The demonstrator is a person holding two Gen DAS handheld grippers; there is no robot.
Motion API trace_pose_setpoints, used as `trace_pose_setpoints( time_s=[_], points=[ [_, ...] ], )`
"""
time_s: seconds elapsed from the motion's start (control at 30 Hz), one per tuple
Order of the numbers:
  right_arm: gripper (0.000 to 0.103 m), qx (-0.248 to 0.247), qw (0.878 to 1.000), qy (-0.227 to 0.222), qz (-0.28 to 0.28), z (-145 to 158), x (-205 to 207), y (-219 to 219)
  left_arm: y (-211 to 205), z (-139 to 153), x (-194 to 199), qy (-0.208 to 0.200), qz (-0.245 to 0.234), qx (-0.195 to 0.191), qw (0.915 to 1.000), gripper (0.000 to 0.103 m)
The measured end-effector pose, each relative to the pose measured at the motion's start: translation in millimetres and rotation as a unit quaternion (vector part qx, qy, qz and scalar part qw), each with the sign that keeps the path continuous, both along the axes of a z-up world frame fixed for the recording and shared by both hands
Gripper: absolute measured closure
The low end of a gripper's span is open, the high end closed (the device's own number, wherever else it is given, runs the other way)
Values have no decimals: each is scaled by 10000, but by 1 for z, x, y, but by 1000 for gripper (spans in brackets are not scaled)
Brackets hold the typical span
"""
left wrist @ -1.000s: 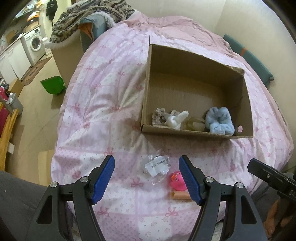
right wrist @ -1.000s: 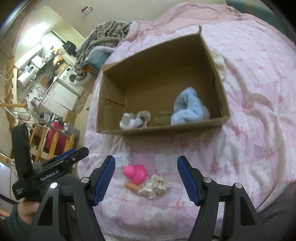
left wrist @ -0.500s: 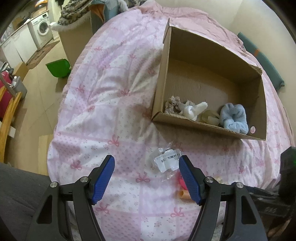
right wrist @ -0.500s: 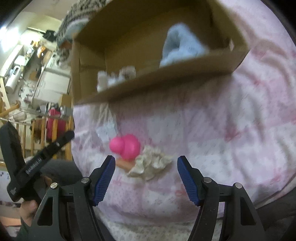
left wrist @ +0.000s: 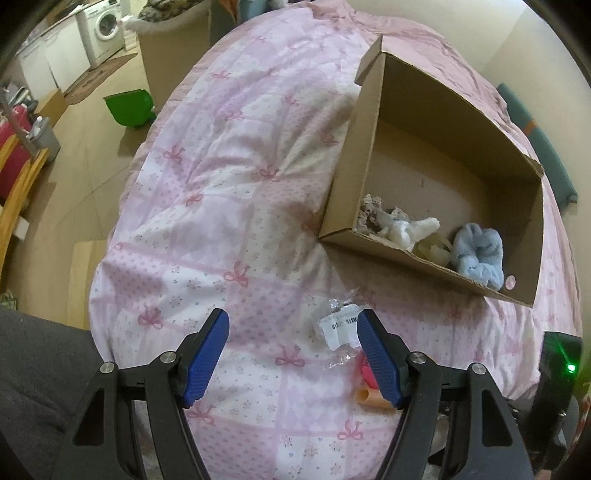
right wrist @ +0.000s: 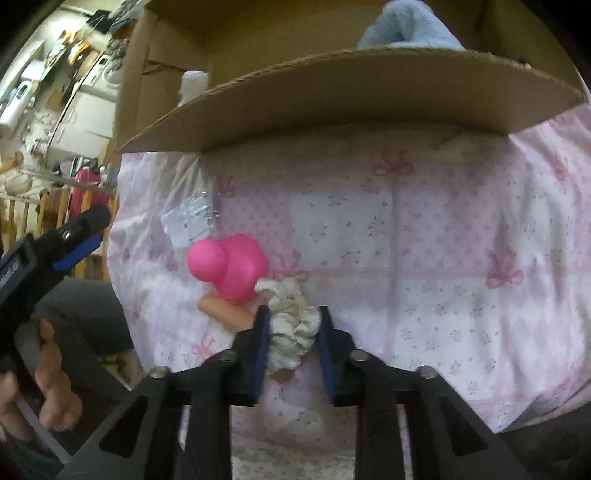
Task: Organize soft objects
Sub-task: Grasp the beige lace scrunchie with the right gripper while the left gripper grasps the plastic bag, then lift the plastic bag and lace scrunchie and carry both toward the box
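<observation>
**A pink bed in a room open to the laundry corner**

We see a bed under a pink patchwork quilt (left wrist: 229, 206) printed with bows, filling most of our view. Beyond its left edge lies a tan floor (left wrist: 92, 155) with a green tub (left wrist: 129, 107) on it. Farther back stand a white washing machine (left wrist: 105, 27) and white cabinets (left wrist: 48, 62), with a small mat (left wrist: 99, 75) before them. A cream wall (left wrist: 535, 40) runs along the bed's right edge, where a teal cushion (left wrist: 546, 147) lies.
</observation>
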State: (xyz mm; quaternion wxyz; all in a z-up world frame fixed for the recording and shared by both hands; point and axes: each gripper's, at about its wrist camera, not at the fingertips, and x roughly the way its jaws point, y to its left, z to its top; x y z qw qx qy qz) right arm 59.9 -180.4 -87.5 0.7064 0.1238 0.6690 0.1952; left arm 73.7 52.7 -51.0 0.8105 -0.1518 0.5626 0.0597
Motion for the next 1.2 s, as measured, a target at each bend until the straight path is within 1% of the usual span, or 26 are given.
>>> trace_pose_setpoints(
  time_s=[0.03,0.1,0.2,0.27,0.3,0.37,0.43,0.5,0.67,0.8,0.87,0.93,1.0,1.03,1.07,1.1,1.17,1.2],
  points=[
    [83,8,10000,-61,4,4,0,-1,0,0,0,-6,6,-1,10000,34],
    [84,52,9997,-216,-102,10,1,-5,0,1,0,-31,21,10,10000,34],
    [84,235,9970,-628,-396,29,2,-17,0,1,-1,-34,8,19,10000,34],
    [84,320,9943,-856,-551,41,3,-24,-2,-1,-1,-16,-40,-27,10000,34],
    [84,349,9932,-920,-619,45,3,-28,-4,-4,0,28,-70,-124,9999,34],
    [84,415,9920,-915,-761,46,4,-33,-8,-10,1,107,-90,-323,9994,34],
    [84,431,9915,-883,-850,45,5,-38,-13,-20,8,293,-58,-613,9977,35],
    [84,443,9915,-862,-864,44,6,-39,-20,-27,14,379,-52,-758,9964,35],
    [84,419,9921,-819,-857,42,6,-40,-42,-48,30,647,-222,-605,9958,35],
    [84,416,9925,-749,-875,39,6,-40,-51,-68,38,886,-349,-339,9949,35],
    [84,412,9927,-734,-869,38,7,-39,-50,-74,39,914,-329,-312,9948,35],
    [84,409,9928,-729,-857,37,8,-38,-48,-73,39,881,-281,-364,9951,36],
    [84,408,9930,-719,-847,36,9,-36,-45,-73,37,861,-272,-313,9954,46],
    [84,403,9929,-723,-849,36,9,-36,-43,-73,37,872,-280,-230,9955,54],
    [84,405,9930,-721,-848,36,9,-35,-41,-75,37,889,-282,-185,9955,60],
    [84,404,9930,-721,-847,36,9,-35,-38,-75,36,896,-277,-172,9954,62],
    [84,387,9930,-731,-842,36,9,-35,-33,-75,36,889,-250,-155,9956,75],
    [84,384,9931,-734,-836,36,9,-35,-30,-74,36,879,-253,-180,9956,78]
  ],
)
